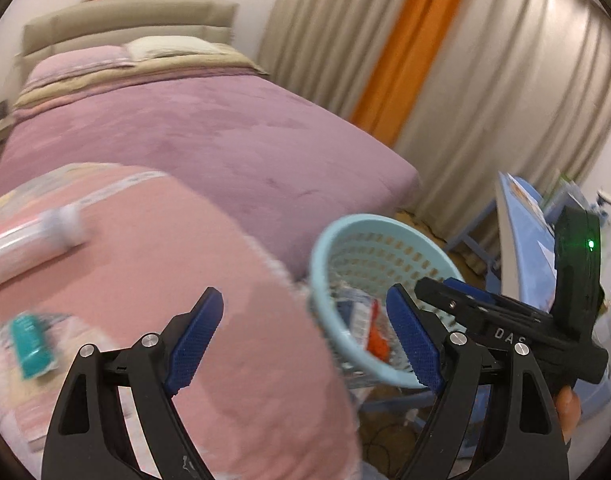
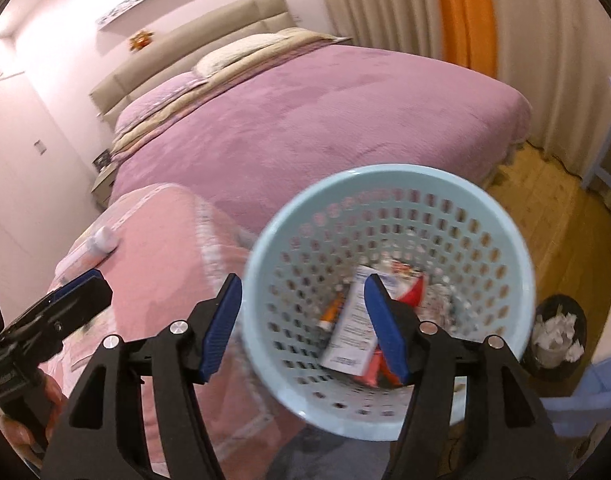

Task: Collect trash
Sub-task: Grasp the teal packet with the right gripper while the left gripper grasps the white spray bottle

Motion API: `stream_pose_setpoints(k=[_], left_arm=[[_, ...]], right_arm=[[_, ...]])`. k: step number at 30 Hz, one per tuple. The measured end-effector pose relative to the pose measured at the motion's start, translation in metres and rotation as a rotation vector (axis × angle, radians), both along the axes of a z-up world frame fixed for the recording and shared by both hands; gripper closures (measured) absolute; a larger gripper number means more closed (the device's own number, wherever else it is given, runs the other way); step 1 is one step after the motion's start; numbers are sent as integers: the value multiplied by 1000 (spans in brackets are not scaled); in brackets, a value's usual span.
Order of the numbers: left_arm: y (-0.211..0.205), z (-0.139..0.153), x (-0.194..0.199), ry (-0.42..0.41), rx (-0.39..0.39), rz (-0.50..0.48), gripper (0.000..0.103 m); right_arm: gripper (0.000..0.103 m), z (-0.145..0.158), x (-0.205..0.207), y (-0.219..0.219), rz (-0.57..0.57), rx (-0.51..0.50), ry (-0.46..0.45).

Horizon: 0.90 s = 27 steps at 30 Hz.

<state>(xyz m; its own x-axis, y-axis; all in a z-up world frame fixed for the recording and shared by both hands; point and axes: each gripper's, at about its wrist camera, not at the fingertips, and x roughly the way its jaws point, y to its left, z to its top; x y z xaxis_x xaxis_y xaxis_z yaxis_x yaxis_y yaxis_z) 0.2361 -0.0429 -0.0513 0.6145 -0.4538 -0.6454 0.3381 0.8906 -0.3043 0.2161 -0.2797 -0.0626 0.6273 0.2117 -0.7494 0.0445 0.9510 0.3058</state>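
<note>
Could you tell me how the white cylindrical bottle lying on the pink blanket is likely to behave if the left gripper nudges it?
The white bottle lies on its side, so it would probably roll rather than slide. The pink blanket looks soft and humped, which may damp the roll or steer it downslope. It looks like plastic, probably light; the open left gripper could likely span it.

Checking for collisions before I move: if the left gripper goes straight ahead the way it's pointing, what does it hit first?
Probably the pink blanket: the open left gripper points over its edge, with the blue basket just right of that line. Depth is unclear.
</note>
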Motion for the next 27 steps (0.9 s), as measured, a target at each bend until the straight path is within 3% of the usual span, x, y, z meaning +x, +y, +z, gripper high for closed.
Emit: stream_pose_setpoints(k=[13, 20, 27], left_arm=[[112, 7, -30, -35, 17, 227, 21], [190, -9, -46, 11, 13, 399, 21], [241, -11, -52, 19, 18, 513, 21]], right_arm=[[43, 5, 9, 130, 249, -44, 1], [43, 1, 16, 211, 391, -74, -5], [43, -6, 22, 272, 526, -88, 7]])
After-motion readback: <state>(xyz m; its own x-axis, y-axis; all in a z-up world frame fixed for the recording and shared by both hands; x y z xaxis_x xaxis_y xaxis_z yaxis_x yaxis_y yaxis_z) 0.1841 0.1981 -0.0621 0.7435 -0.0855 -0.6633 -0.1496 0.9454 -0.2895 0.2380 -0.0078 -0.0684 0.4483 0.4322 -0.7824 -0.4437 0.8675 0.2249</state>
